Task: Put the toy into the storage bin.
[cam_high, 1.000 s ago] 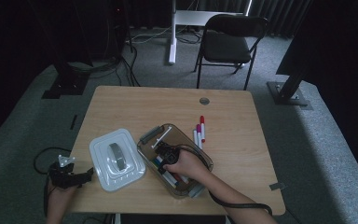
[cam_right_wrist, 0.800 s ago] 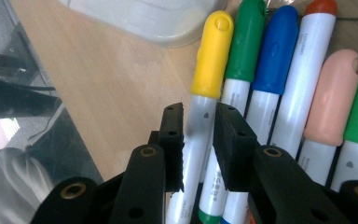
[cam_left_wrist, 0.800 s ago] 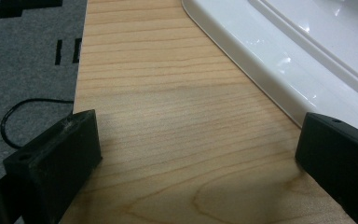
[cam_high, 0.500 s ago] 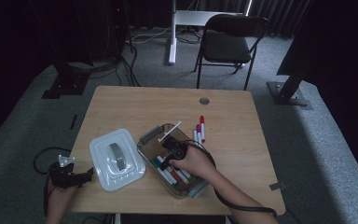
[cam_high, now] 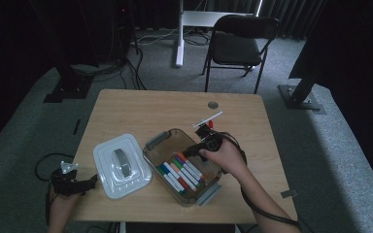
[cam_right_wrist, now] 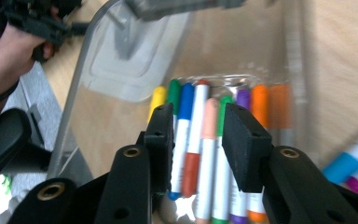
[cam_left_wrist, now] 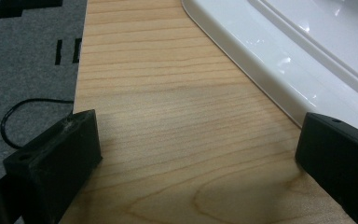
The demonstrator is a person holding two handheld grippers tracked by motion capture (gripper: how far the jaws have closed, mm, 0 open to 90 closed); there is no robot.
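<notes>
lifted off the markers (cam_high: 180, 172) lying diagonally in the box (cam_high: 156, 141), right gripper (cam_high: 203, 130) jaws opening, empty.

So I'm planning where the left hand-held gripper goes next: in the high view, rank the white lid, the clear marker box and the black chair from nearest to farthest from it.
From the left hand-held gripper, at the table's near left corner:
1. White lid, just to its right on the table.
2. Clear marker box, further right, mid-table.
3. Black chair, on the floor beyond the table's far edge.
</notes>
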